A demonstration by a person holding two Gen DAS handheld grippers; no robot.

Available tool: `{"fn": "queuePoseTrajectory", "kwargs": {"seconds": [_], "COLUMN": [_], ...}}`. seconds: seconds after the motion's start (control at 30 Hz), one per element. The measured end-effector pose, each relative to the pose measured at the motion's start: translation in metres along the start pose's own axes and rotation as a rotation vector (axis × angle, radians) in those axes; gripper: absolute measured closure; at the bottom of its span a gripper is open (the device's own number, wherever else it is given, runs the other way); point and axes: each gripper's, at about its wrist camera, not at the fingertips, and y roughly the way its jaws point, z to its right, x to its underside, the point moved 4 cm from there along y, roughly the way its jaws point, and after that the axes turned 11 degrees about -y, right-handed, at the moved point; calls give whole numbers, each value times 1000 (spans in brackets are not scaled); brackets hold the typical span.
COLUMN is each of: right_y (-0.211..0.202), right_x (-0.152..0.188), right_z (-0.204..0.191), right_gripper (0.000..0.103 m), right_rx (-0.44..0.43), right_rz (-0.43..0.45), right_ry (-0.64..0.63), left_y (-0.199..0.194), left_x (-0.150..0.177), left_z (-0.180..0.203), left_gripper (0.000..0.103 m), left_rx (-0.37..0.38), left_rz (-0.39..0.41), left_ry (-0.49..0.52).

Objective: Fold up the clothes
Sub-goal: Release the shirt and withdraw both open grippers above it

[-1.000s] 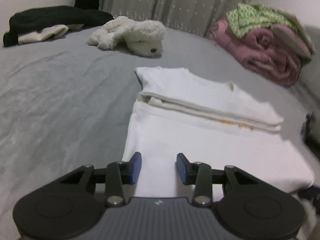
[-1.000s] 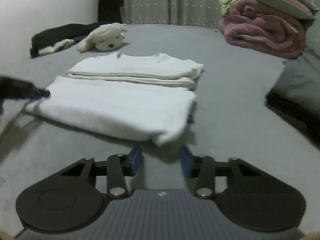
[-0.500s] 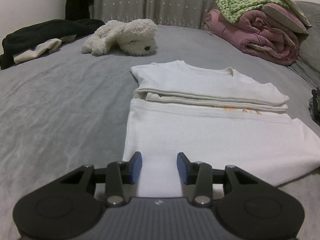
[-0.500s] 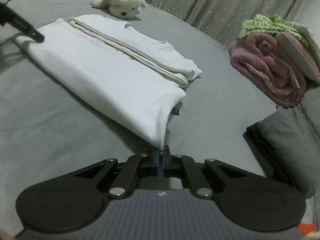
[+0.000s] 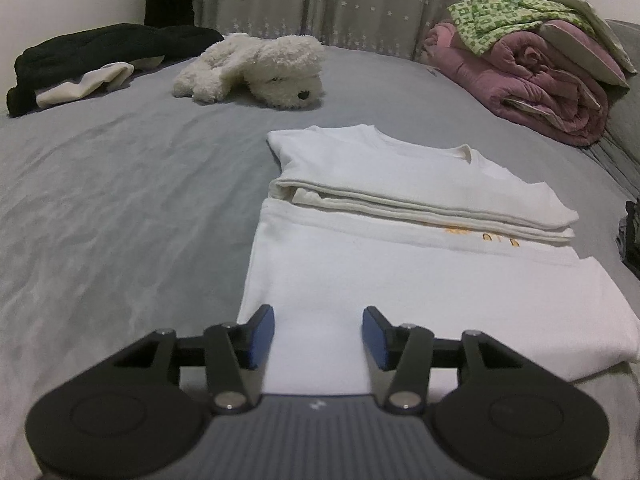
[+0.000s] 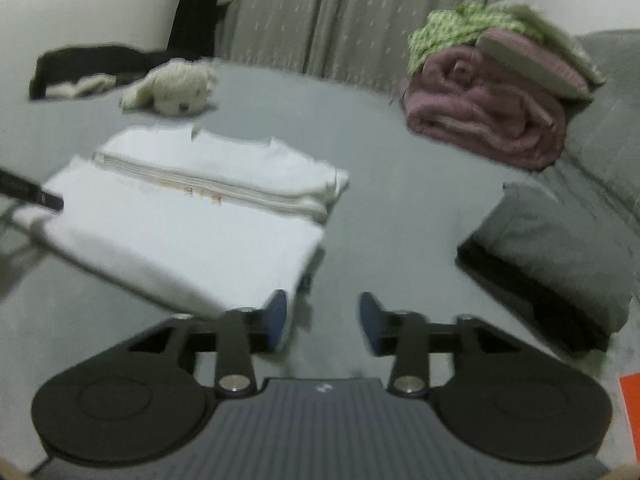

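I count one folded white T-shirt (image 5: 400, 264) on the grey bed (image 5: 120, 200), long axis running nine to three. My left gripper (image 5: 318, 332) and right gripper (image 6: 323, 322) are both opening, nothing pinched.

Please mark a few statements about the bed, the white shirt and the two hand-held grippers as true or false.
1. The white shirt lies folded on the grey bed. True.
2. The plush dog sits on top of the shirt. False: it lies beyond the shirt, on the bed.
3. The left hand-held gripper pinches the shirt. False: its jaws are opening, with the shirt's near edge between them.
4. A green patterned cloth tops the pink blanket. True.
5. The right hand-held gripper is clamped shut. False: its jaws are opening beside the shirt's corner.
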Motion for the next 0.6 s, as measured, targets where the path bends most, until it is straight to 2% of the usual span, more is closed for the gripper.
{"fn": "queuePoseTrajectory", "kwargs": {"seconds": [0.13,0.27,0.47,0.6], "right_y": [7,18,30,36], "right_x": [-12,-19,-17,-14], "right_z": [-24,-39,-47,-47], "right_gripper": [56,56,56,55], "right_rx": [18,-13,-71,-64], "right_rz": [43,50,13,-32], "right_ry": [-2,18,99,116], "left_y": [-9,-12,-4,-3], "left_x": [-5,-7,-2,-2], "left_z": [-1,0,3,0], "left_gripper": [53,53,52,52], "left_rx": [10,26,12,-1], "left_rz": [45,70,28,19], "left_ry": [-45,-77,-57,-45]}}
